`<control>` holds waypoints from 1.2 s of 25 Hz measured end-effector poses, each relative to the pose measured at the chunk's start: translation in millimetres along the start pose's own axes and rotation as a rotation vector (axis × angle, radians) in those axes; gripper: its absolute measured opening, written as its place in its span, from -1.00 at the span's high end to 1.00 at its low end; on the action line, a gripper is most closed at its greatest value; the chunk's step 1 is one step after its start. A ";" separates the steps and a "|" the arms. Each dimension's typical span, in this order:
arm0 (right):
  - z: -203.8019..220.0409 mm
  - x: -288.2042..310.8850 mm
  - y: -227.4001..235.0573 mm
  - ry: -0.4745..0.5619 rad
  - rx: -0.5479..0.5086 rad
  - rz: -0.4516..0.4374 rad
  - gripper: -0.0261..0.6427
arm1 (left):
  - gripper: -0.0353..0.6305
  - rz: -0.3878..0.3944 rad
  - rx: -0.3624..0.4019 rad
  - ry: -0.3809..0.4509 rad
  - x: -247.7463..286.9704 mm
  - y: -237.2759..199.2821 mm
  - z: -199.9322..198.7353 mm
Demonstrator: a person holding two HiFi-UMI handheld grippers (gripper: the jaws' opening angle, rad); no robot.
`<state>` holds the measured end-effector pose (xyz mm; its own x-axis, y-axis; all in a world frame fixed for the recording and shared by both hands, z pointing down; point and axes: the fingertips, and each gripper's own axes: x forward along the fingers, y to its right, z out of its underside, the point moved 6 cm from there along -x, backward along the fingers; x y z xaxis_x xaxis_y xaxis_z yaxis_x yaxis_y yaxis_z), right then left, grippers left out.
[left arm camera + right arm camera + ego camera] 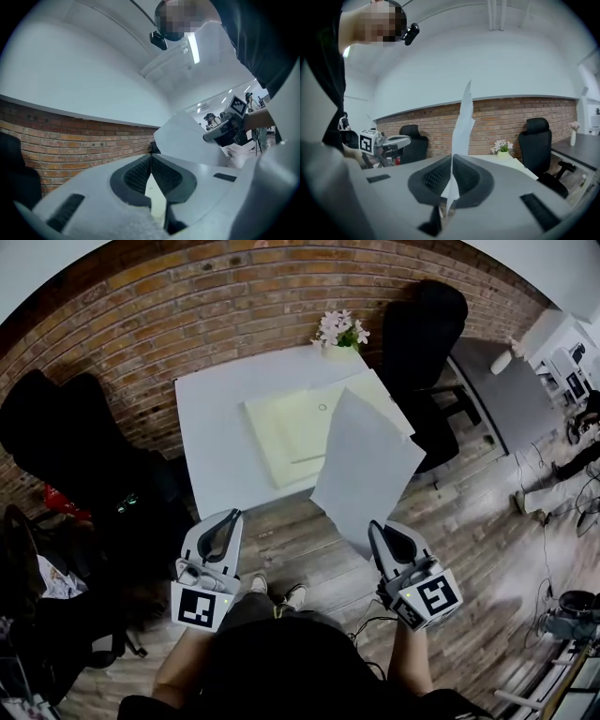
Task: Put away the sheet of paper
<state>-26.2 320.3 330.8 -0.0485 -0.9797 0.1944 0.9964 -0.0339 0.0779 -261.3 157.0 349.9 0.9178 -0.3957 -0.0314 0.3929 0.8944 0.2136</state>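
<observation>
The left gripper (232, 516) is being held level, jaws pressed together with nothing between them. The right gripper (374, 527) is being held slightly nose-down, jaws clamped on a sheet of paper (367, 465) between them.

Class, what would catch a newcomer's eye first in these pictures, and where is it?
The sheet of paper, clamped at its lower corner by the right claw, is held over the near corner of the white table. Beyond it lies a pale yellow folder, and flowers stand at the table's far edge by the brick wall.
</observation>
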 end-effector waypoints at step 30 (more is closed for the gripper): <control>-33.0 143.6 114.8 -0.104 -0.046 0.038 0.88 | 0.81 0.070 -0.068 0.040 188.8 -93.1 41.6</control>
<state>83.5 169.2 335.4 -0.0156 -0.9548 0.2968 0.9997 -0.0089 0.0240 -126.9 -9.6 364.7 0.9441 -0.3245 -0.0581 0.3296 0.9321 0.1499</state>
